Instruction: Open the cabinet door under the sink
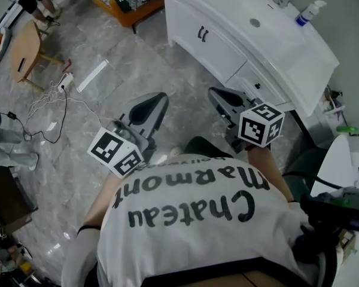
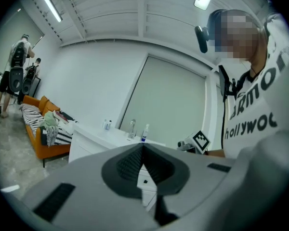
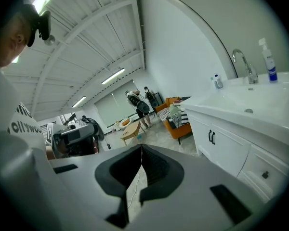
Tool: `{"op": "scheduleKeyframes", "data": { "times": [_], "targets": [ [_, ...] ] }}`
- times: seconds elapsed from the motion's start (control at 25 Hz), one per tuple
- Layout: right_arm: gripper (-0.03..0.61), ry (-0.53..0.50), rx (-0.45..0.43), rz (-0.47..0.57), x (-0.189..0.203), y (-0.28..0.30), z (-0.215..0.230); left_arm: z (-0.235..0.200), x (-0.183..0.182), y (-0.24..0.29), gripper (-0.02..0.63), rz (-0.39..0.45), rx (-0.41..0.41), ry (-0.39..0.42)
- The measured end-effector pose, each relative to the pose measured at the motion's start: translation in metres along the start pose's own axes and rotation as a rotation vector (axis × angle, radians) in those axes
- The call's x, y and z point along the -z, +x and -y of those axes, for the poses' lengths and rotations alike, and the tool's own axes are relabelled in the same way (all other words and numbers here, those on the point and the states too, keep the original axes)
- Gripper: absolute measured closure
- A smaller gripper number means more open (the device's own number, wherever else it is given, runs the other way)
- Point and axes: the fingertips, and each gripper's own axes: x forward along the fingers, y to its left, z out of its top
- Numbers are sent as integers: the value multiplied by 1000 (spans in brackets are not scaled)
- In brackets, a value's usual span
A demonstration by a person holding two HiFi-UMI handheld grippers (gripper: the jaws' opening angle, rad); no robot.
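With left gripper (image 2: pixel 143 147) and right gripper (image 3: pixel 141 147) both closed on nothing, the cabinet door (image 3: pixel 229 152), probably stiff and light-swinging, lies ahead-right of the right one, best pulled by its dark handle (image 3: pixel 212 136).

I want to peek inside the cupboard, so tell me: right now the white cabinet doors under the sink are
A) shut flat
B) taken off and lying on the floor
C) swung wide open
A: the white cabinet doors sit flush with the cabinet front, and their two small black handles are close side by side with no gap showing.
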Motion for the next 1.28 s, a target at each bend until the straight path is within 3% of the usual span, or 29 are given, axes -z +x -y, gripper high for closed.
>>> {"op": "scheduleKeyframes", "data": {
  "times": [0.28, 0.64, 1.0, 1.28],
  "targets": [
    [568, -8, -44, -52, -2, 27, 15, -22, 10, 17, 607, -9, -33, -41],
    [568, -19, -68, -66, -62, 86, 91, -99, -13, 87, 607, -25, -81, -71],
    [567, -18, -12, -60, -113, 113, 177, -144, -42, 198, 607, -35, 11, -18],
    [566, 3, -15, -25, -127, 126, 205, -151, -43, 252, 607, -88, 96, -2]
  ]
}}
